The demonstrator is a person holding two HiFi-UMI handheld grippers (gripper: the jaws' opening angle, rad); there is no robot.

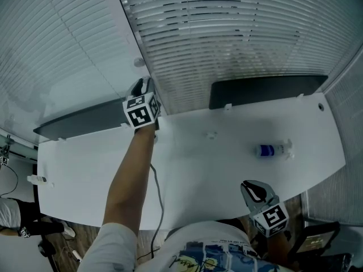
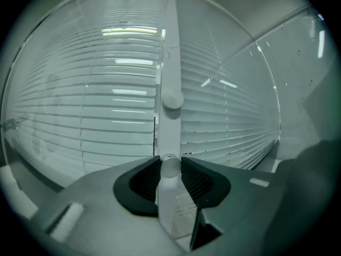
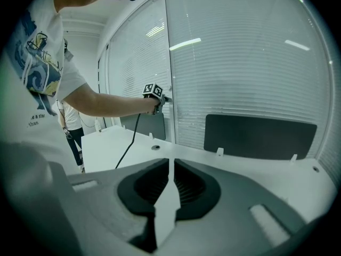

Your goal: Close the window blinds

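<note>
Our left tool (image 2: 170, 161) clamped on the white blind wand (image 2: 169, 196), facing the slatted blinds (image 2: 106, 116), our right tool (image 3: 170, 167) closed and empty, by the white counter (image 3: 122, 143) edge

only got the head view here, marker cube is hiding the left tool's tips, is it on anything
Observer: Yes. The left gripper view shows the left tool with its jaws closed on the white blind wand, pads against both sides of it.
Operator: ok and the right tool, holding something
Observer: No. In the right gripper view the right tool has its jaws together with nothing between them, and it points across the white table toward the blinds.
</note>
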